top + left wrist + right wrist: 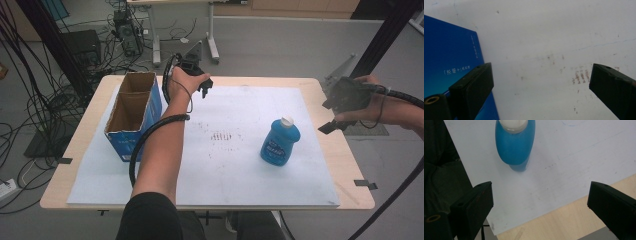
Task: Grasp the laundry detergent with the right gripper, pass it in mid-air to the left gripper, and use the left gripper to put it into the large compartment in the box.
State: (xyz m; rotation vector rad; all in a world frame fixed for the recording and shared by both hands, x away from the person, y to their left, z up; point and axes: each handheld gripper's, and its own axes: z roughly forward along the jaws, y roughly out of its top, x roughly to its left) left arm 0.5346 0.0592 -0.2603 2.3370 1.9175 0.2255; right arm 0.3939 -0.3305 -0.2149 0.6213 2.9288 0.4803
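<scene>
- The left gripper (541,85) had its two black jaws spread wide with nothing between them; in its own view bare white board lay under the gap, and the blue printed side of the open-topped cardboard box (447,60) stood close beside one jaw.
- The right gripper (540,205) was likewise spread and empty, hanging over the table's right edge, with the blue plastic bottle with a white cap (515,143) ahead of its jaws and apart from them.
- In the high view that bottle (280,141) stood upright on the white foam board (240,185), right of centre, well apart from the box (134,112) at the left.
- Risk, as I judged it: the bottle looked rounded and slick, so jaws closing off-centre might have squeezed it sideways or tipped it.
- A second risk: the left gripper (194,67) was close to the box's far corner, so a careless swing could have knocked or shifted the box.
</scene>
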